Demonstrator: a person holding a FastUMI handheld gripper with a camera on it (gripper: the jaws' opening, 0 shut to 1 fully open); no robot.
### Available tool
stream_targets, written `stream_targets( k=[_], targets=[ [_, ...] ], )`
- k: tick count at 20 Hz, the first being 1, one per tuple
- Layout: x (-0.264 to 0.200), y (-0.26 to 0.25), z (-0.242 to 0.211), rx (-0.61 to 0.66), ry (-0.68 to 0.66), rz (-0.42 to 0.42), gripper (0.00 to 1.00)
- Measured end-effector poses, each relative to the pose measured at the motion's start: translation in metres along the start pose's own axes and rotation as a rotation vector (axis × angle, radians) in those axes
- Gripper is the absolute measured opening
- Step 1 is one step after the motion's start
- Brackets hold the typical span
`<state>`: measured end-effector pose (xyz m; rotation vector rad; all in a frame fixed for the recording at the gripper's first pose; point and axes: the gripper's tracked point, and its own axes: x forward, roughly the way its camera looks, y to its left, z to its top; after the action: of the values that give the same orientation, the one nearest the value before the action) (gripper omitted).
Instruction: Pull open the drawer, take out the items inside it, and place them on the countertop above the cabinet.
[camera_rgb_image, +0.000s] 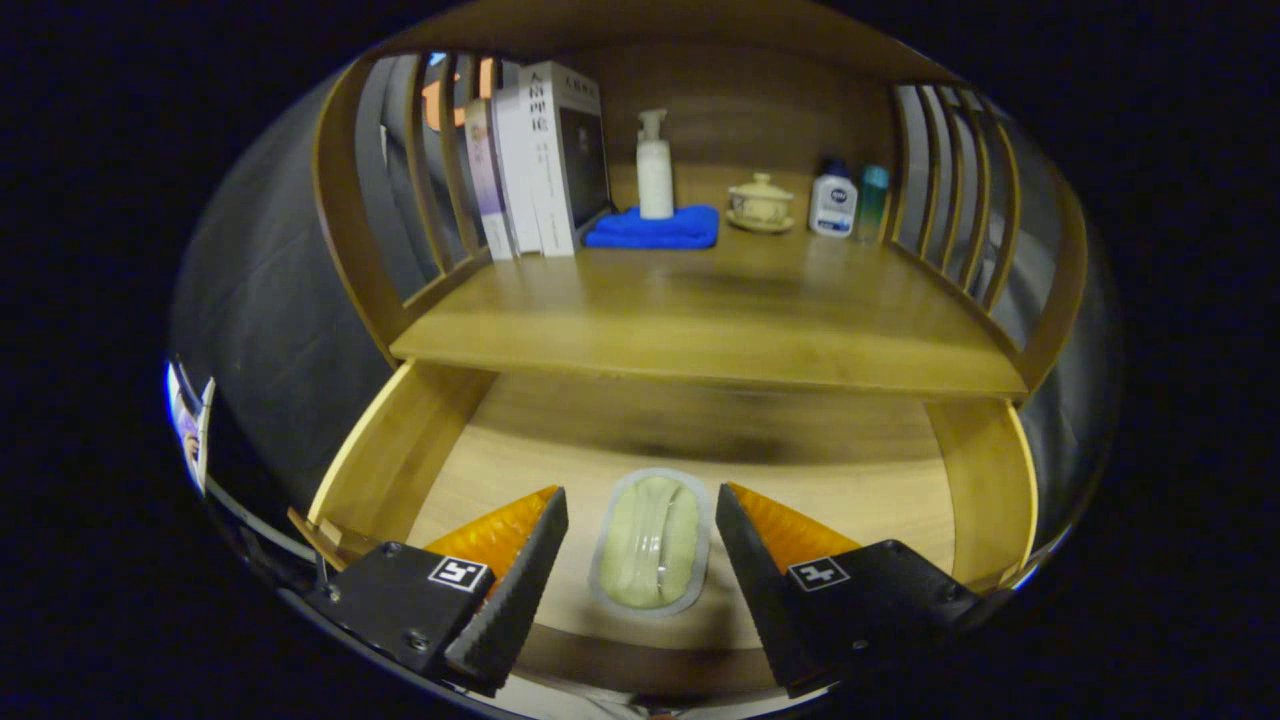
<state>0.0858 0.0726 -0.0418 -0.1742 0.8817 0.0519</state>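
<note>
We look down into the open drawer (400, 450) of a wooden cabinet. Our tool (640, 545) hangs over it with its fingers spread wide, released, pressing on nothing. Between the two fingers, on the drawer floor, lies one item: a pale green sealed packet (650, 540) with a grey rim, flat and lengthwise to the fingers. We see a gap on both sides, so neither finger touches it.

Beyond the drawer is the bench (700, 310), the cabinet's top, with slatted wooden sides. At its back stand several upright books (535, 165) on the left. Just beside them lies a folded blue cloth (655, 228) with a white pump bottle (654, 170) standing on it. Further right sit a small lidded ceramic cup (760, 203) on a saucer, then a white bottle (832, 203) with a dark cap, then a teal bottle (872, 200).
</note>
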Motion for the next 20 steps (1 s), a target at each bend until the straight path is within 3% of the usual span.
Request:
stream_targets(
  k=[7, 9, 14, 16, 20],
  targets=[
    [0.025, -0.002, -0.025, -0.012, 0.133, -0.025, 0.89],
    [0.027, -0.001, -0.029, -0.02, 0.144, -0.023, 0.81],
    [0.03, -0.006, -0.025, 0.001, 0.127, -0.041, 0.34],
    [0.03, -0.006, -0.025, -0.008, 0.121, -0.032, 0.2],
    [0.027, -0.004, -0.017, -0.037, 0.072, -0.001, 0.16]
  ],
)
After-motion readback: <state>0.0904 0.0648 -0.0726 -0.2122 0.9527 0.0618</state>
